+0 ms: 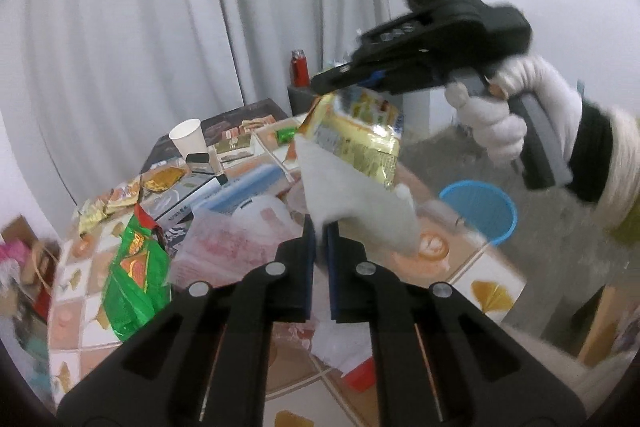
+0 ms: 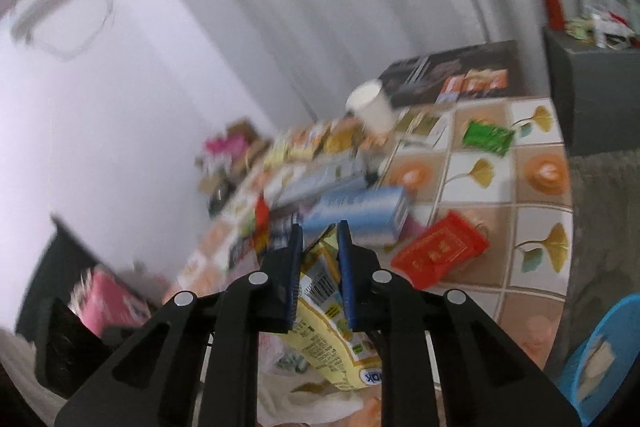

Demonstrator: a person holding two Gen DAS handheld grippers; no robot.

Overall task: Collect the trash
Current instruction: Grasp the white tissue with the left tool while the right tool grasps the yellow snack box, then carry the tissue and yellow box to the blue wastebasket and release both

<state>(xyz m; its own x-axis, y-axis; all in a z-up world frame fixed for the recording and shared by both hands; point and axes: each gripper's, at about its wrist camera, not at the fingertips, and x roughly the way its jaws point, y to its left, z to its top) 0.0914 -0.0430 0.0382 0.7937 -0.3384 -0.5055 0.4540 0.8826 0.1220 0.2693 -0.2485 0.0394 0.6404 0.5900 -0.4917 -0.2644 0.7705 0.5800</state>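
My left gripper [image 1: 320, 227] is shut on a crumpled white tissue [image 1: 352, 187], lifted above the table. Just beyond it my right gripper [image 1: 332, 81], held by a white-gloved hand [image 1: 508, 107], is shut on a yellow snack wrapper [image 1: 356, 135] that hangs over the tissue. In the right wrist view that yellow wrapper [image 2: 324, 311] is pinched between the blue pads of the right gripper [image 2: 320, 231]. A blue bin [image 1: 480, 211] stands on the floor past the table's right edge, with its rim [image 2: 600, 347] showing at the lower right of the right wrist view.
The tiled table [image 1: 488, 291] holds a green snack bag [image 1: 134, 279], a white paper cup [image 1: 188, 139], a blue box [image 2: 360, 215], a red packet [image 2: 440, 255], a small green wrapper [image 2: 488, 137] and several other packets. A red bottle [image 1: 300, 67] stands on a dark cabinet [image 2: 592, 95].
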